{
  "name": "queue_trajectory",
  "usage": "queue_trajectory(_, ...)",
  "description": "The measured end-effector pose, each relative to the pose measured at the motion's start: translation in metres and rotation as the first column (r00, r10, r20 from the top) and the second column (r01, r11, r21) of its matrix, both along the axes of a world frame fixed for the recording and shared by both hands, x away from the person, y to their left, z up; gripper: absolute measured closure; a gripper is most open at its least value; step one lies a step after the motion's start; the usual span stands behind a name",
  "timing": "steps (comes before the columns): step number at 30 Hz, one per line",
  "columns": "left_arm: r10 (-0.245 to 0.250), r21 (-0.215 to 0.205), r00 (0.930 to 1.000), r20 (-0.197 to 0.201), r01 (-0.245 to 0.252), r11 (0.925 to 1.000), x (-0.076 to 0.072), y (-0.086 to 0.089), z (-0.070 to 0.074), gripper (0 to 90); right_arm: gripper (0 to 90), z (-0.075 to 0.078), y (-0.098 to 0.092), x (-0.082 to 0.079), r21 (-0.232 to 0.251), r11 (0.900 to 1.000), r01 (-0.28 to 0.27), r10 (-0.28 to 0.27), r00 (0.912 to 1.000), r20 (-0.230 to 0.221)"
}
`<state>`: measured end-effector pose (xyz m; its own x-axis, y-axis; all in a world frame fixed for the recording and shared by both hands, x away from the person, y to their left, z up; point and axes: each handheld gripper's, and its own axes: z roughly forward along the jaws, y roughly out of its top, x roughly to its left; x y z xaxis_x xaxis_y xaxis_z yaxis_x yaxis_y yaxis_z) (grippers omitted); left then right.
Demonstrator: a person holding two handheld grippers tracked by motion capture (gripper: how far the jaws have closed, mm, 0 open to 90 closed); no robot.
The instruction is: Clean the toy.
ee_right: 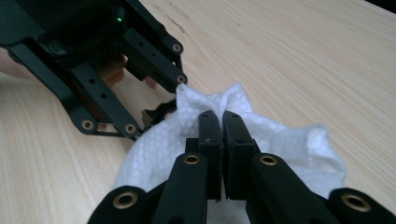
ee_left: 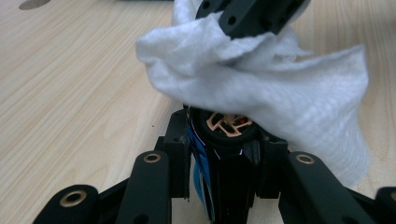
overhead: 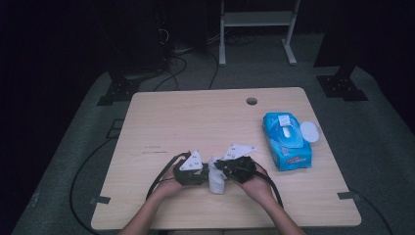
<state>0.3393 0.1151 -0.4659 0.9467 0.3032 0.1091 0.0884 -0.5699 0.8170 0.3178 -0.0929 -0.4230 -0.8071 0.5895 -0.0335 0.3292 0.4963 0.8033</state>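
While both grippers meet near the front edge of the table [overhead: 161, 117], we are in the middle of a wiping job: a white wet wipe [overhead: 216, 182] is being worked against a small dark cylinder [ee_left: 224, 140]. We see the left gripper [ee_left: 223, 154] clamped around that cylinder, its jaws nearly closed on the body, blue label showing down one side and a coppery round end facing the wipe. The right gripper [ee_right: 222, 140] has its jaws pressed together on a bunched fold of the wipe, pinching it tight.

We judge the step in hand to be rubbing the cylinder's end clean. The next move calls for the right gripper to keep its pinch and drag or twist the cloth across that coppery face, while the left one holds the cylinder steady.

As for the wipe itself, it looks soft, crumpled and quilted, draped over the cylinder's tip and trailing onto the table. The blue wipes pack [overhead: 287, 142] lies well to the right of the wipe, its lid flipped open.
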Motion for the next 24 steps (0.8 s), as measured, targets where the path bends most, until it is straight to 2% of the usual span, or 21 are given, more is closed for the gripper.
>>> queue_trajectory(2,-0.004,0.003,1.0000,0.004,0.003,1.0000,0.000,0.000,0.000,64.7,87.3,-0.001,-0.005,0.001,-0.016,1.000,0.014,-0.013,0.9999,0.008)
queue_trajectory(6,0.001,0.000,1.0000,-0.004,-0.001,1.0000,0.000,-0.001,0.000,64.7,87.2,-0.001,-0.021,0.004,0.007,0.998,0.063,-0.063,0.9980,-0.006)
queue_trajectory(10,0.000,0.003,1.0000,-0.003,0.000,1.0000,0.000,-0.001,0.000,64.7,87.2,0.000,-0.020,0.002,-0.022,0.998,0.054,-0.054,0.9984,0.019)
queue_trajectory(12,0.003,-0.007,0.9999,-0.016,-0.003,1.0000,0.001,0.000,0.000,64.7,87.2,0.000,-0.023,0.003,-0.019,0.998,0.056,-0.056,0.9983,0.016)
queue_trajectory(15,0.000,-0.009,0.9999,-0.012,0.000,1.0000,0.001,0.000,-0.001,64.8,87.2,0.000,-0.037,0.004,-0.015,0.995,0.095,-0.095,0.9952,0.025)
queue_trajectory(17,0.001,-0.011,0.9999,-0.013,-0.001,0.9999,0.001,0.000,-0.001,64.7,87.3,-0.001,-0.050,0.006,-0.009,0.990,0.140,-0.139,0.9902,0.012)
queue_trajectory(19,0.000,-0.009,0.9999,-0.011,-0.001,1.0000,0.002,0.000,-0.001,64.7,87.3,-0.003,-0.059,0.008,0.027,0.986,0.162,-0.162,0.9868,-0.007)
queue_trajectory(22,0.002,-0.009,0.9999,-0.012,-0.002,1.0000,0.002,0.000,-0.001,64.7,87.3,-0.004,-0.056,0.005,0.030,0.985,0.168,-0.169,0.9856,0.010)
queue_trajectory(24,0.006,-0.010,0.9999,-0.013,-0.006,0.9999,0.001,0.000,-0.001,64.7,87.2,-0.004,-0.051,0.004,0.034,0.990,0.138,-0.138,0.9904,0.007)
